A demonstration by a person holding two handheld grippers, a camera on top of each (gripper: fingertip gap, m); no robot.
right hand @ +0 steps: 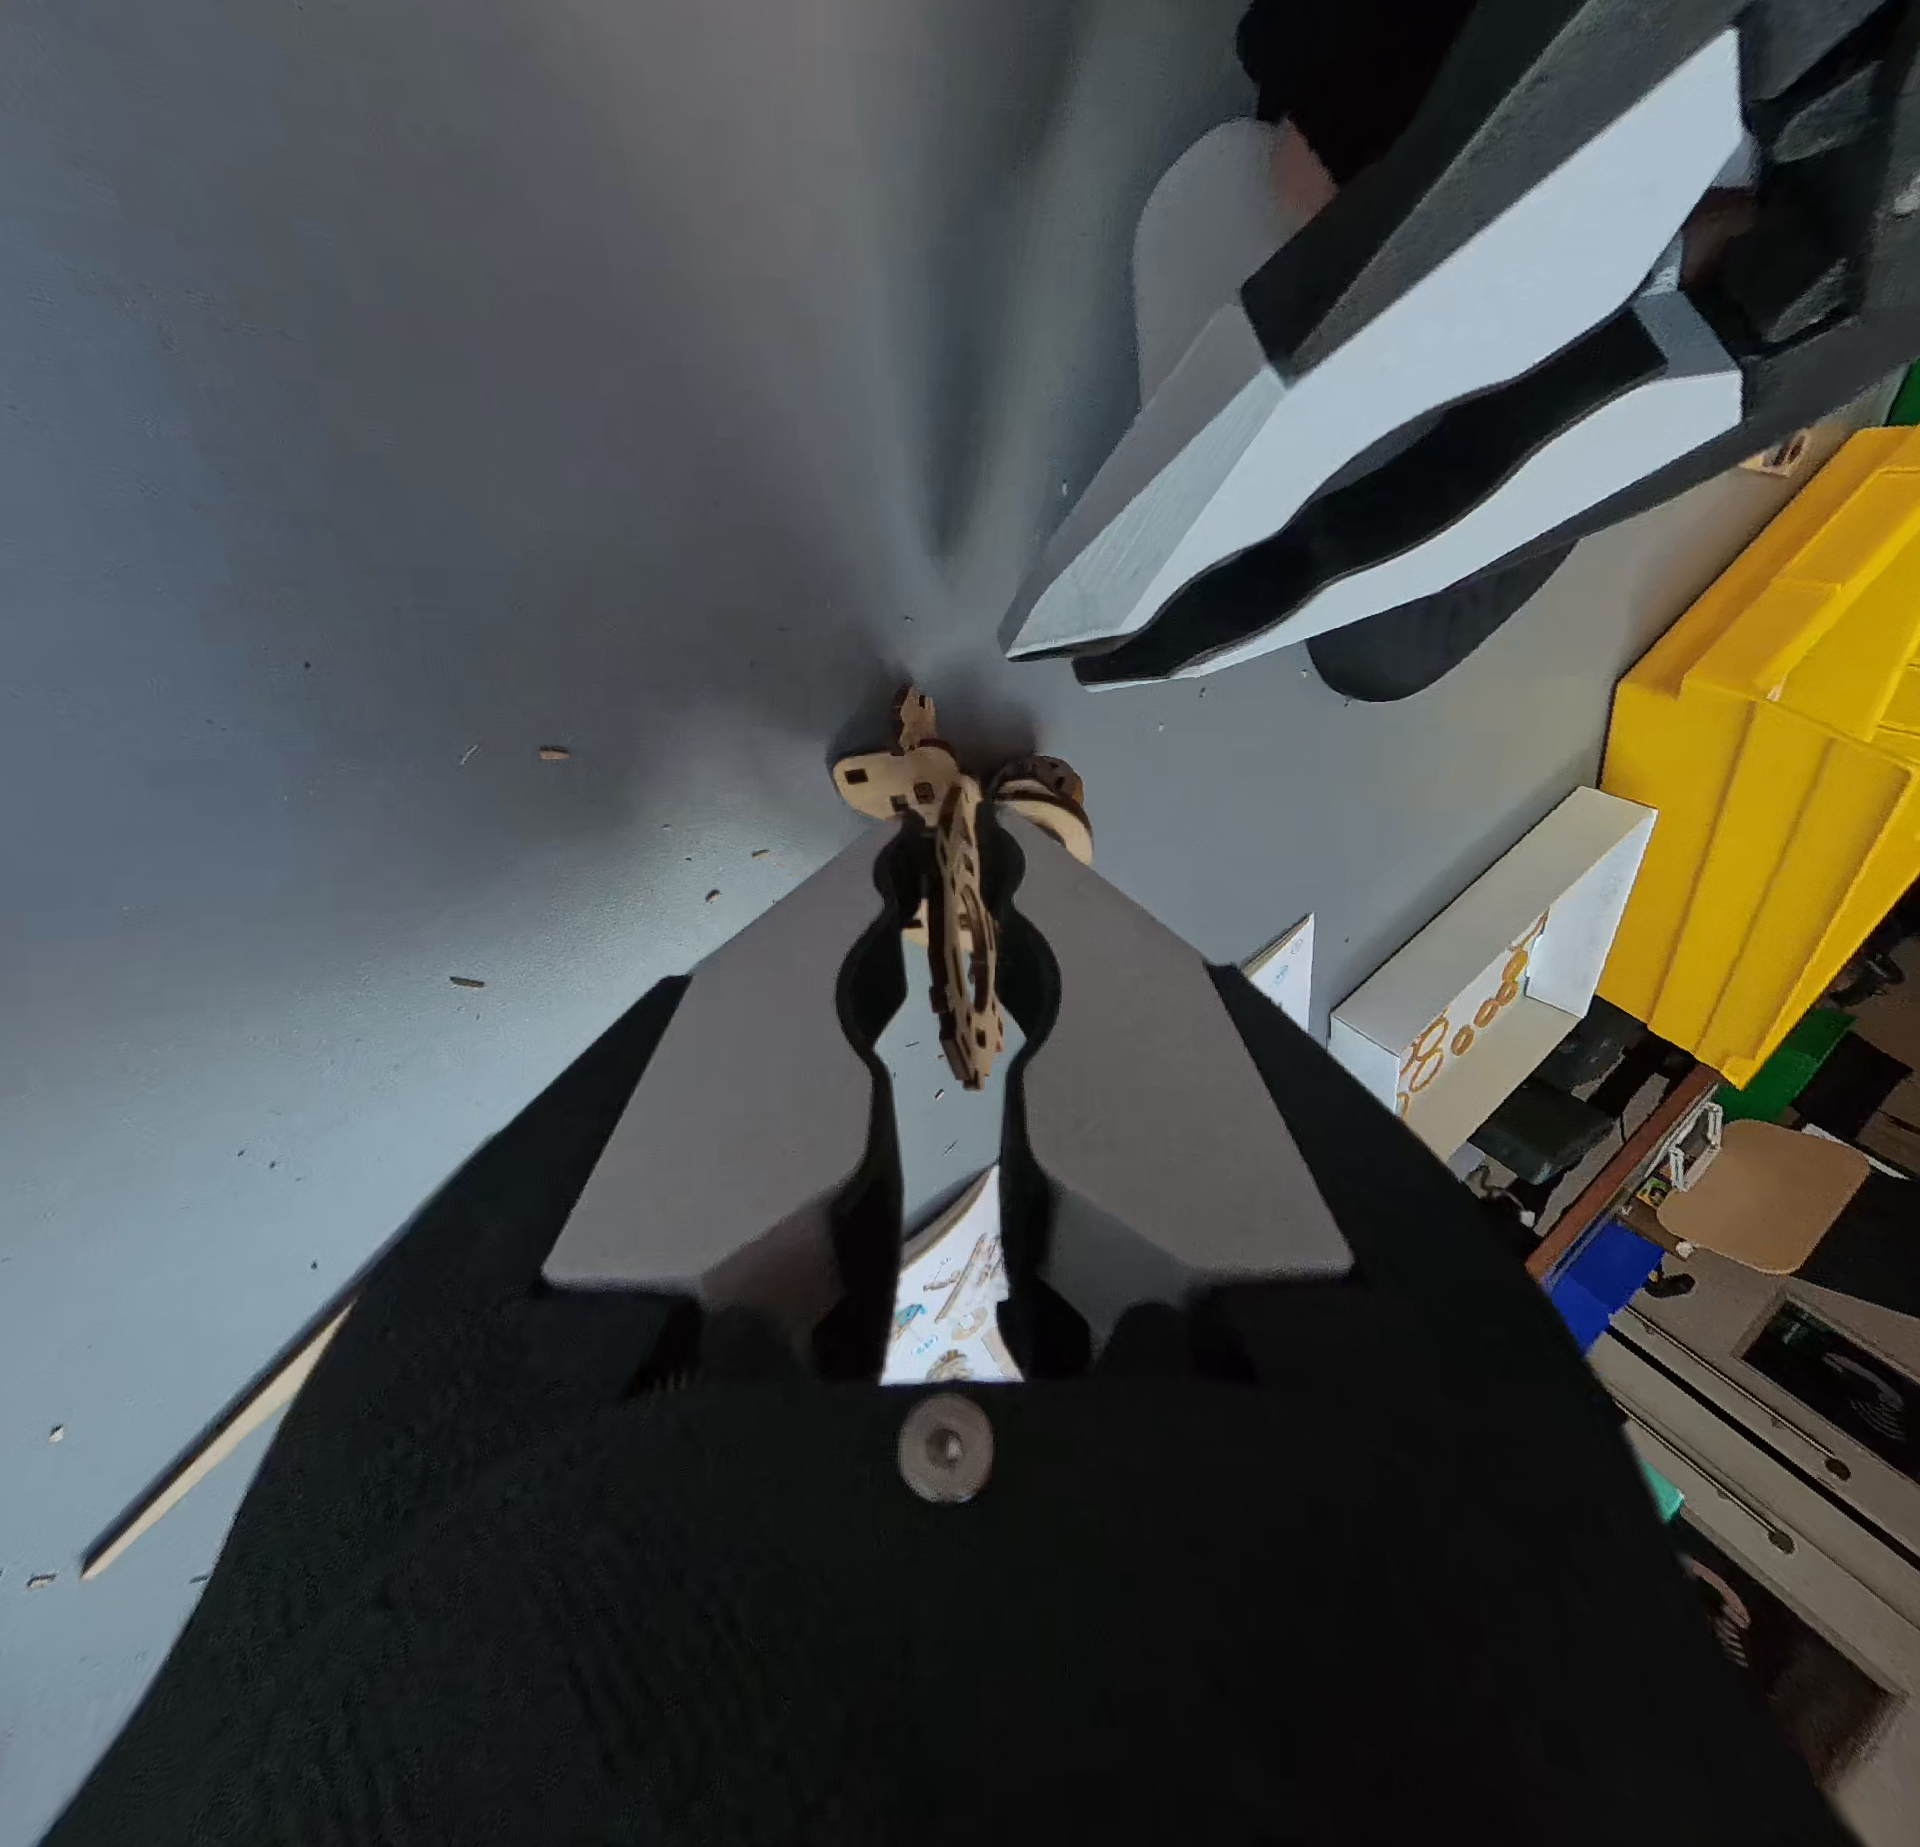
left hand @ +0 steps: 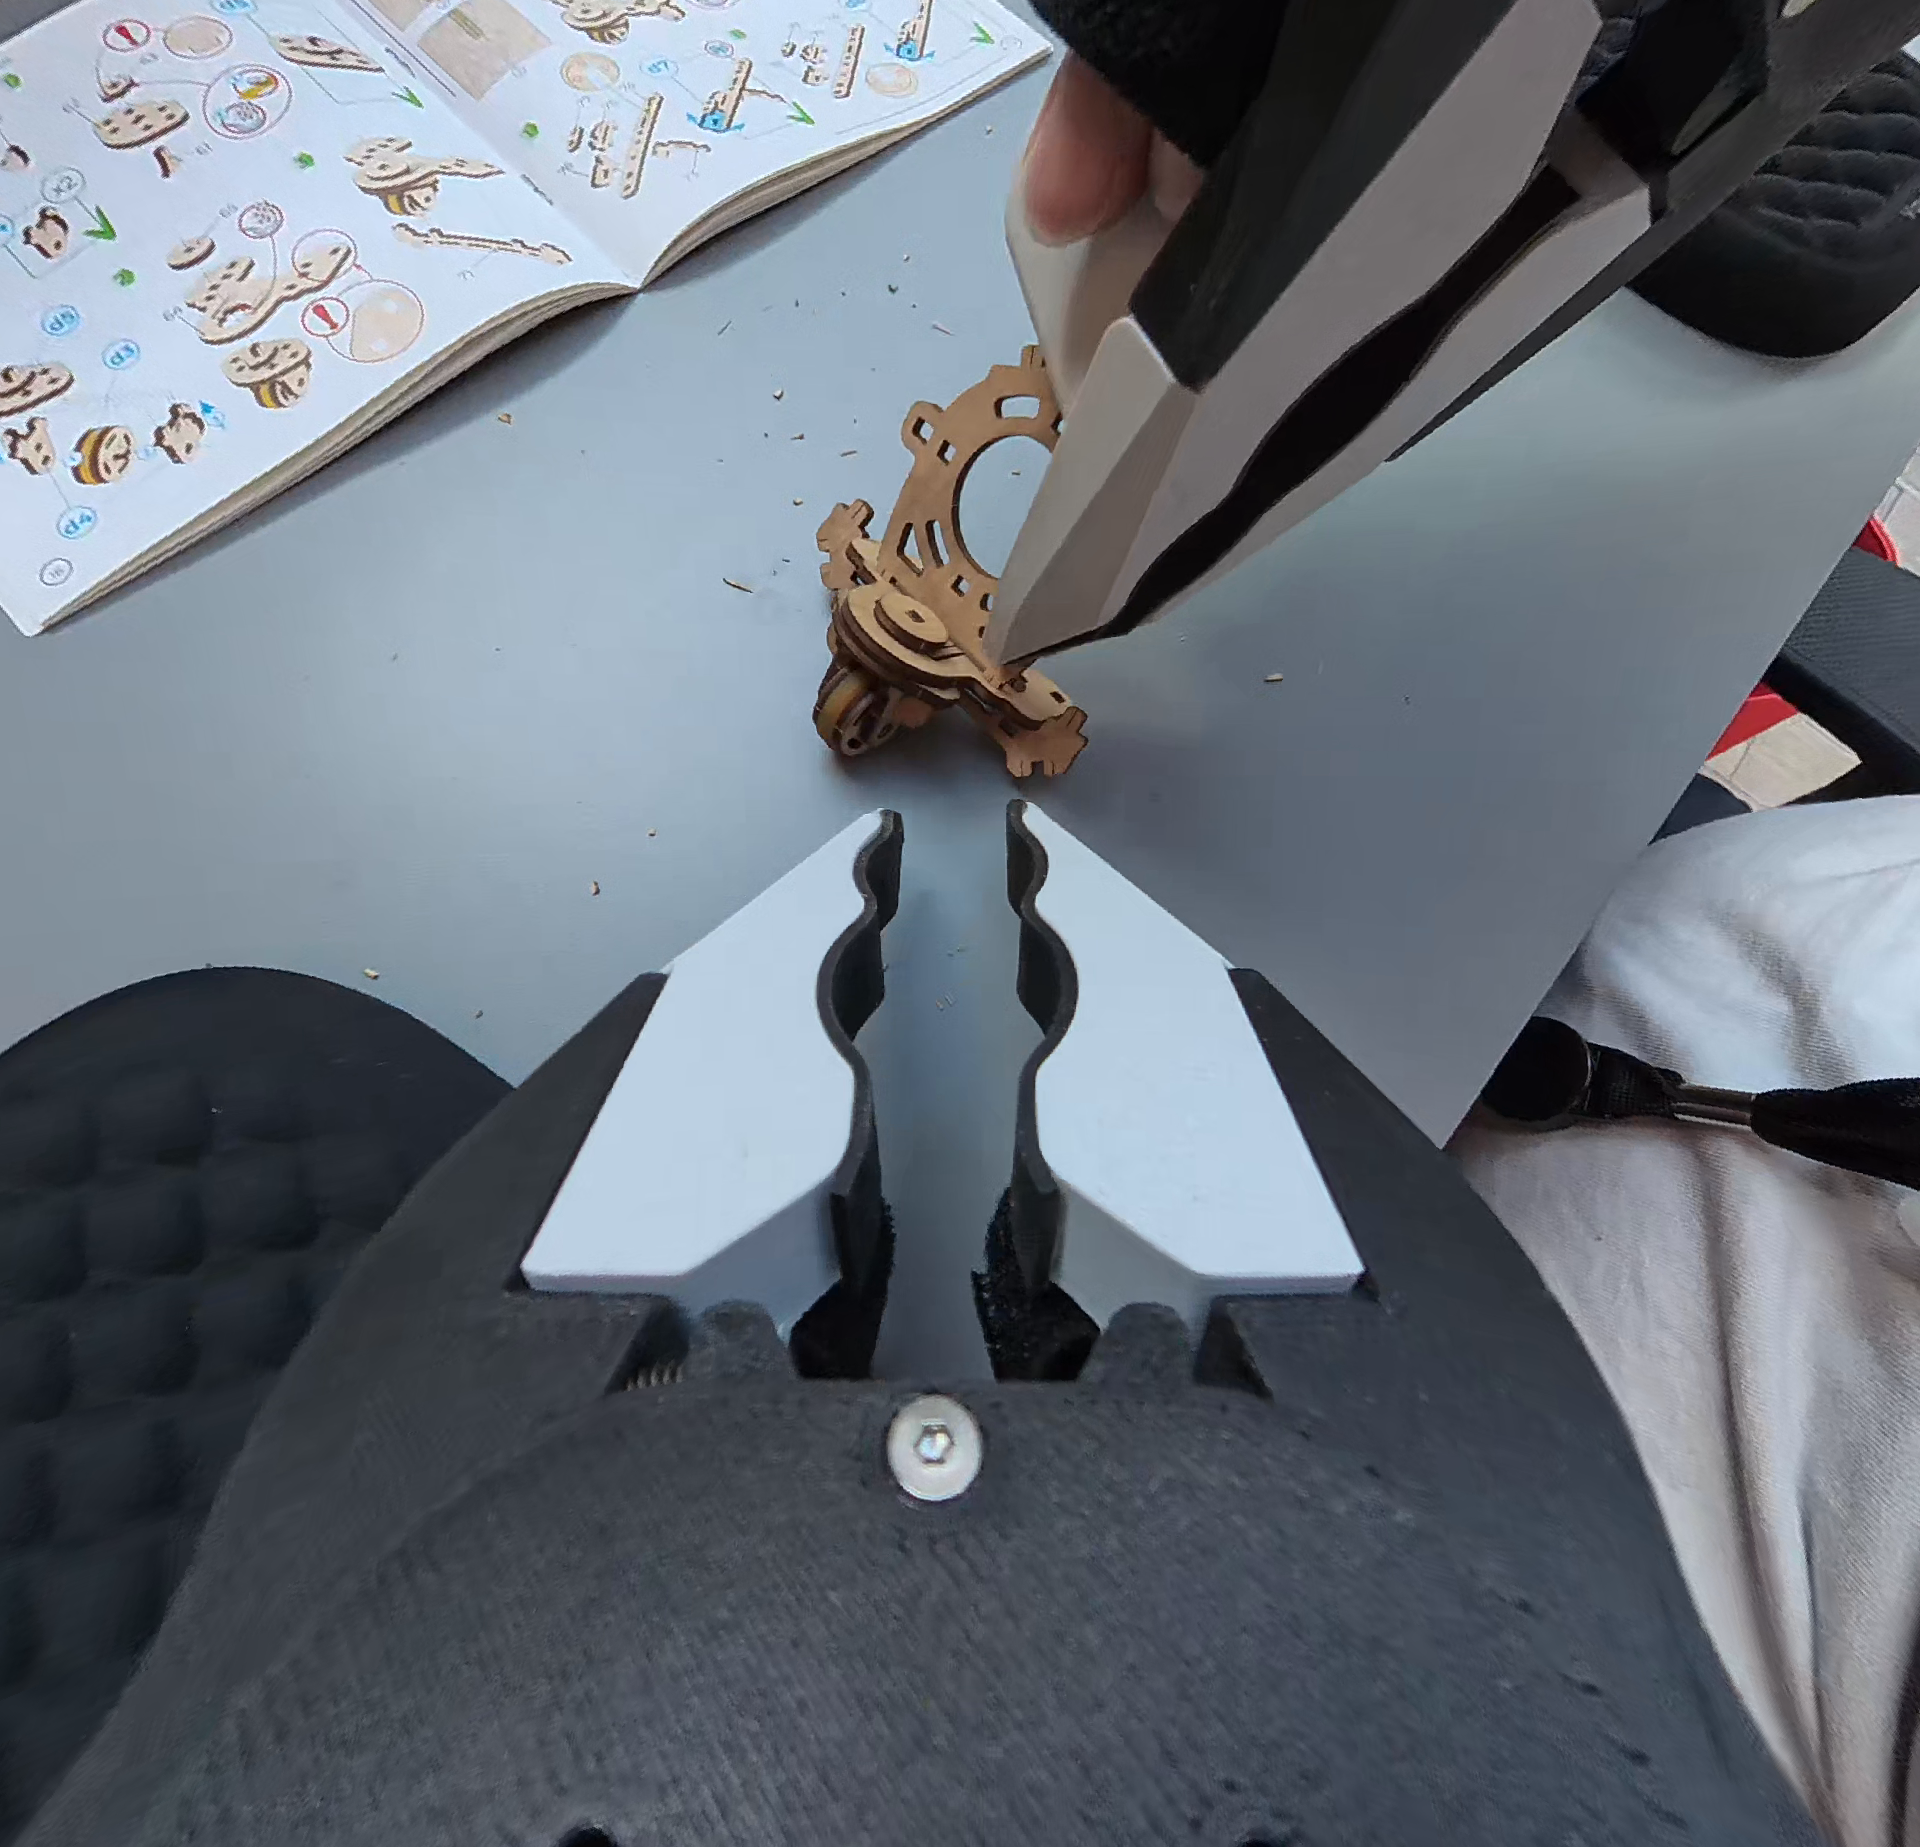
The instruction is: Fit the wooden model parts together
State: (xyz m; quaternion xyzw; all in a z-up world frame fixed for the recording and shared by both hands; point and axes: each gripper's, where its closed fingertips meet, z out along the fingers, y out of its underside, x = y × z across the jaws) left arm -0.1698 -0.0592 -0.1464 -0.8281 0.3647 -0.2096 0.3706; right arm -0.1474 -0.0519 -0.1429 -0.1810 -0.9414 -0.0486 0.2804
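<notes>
A small wooden model stands on the grey table. It has an upright ring plate with slots, stacked discs and a small wheel at its base. My right gripper comes in from the upper right and is shut on the model near its base. In the right wrist view the ring plate stands between the fingers of that gripper. My left gripper is open and empty, its tips just short of the model. It also shows in the right wrist view, above and right of the model.
An open instruction booklet lies at the far left. Wood crumbs dot the table. A black padded rest is at the near left. The table edge and a person's white clothing are at the right. Yellow bins, a white box and a thin wooden strip show in the right wrist view. My two grippers' fingertips are within a few centimetres of each other.
</notes>
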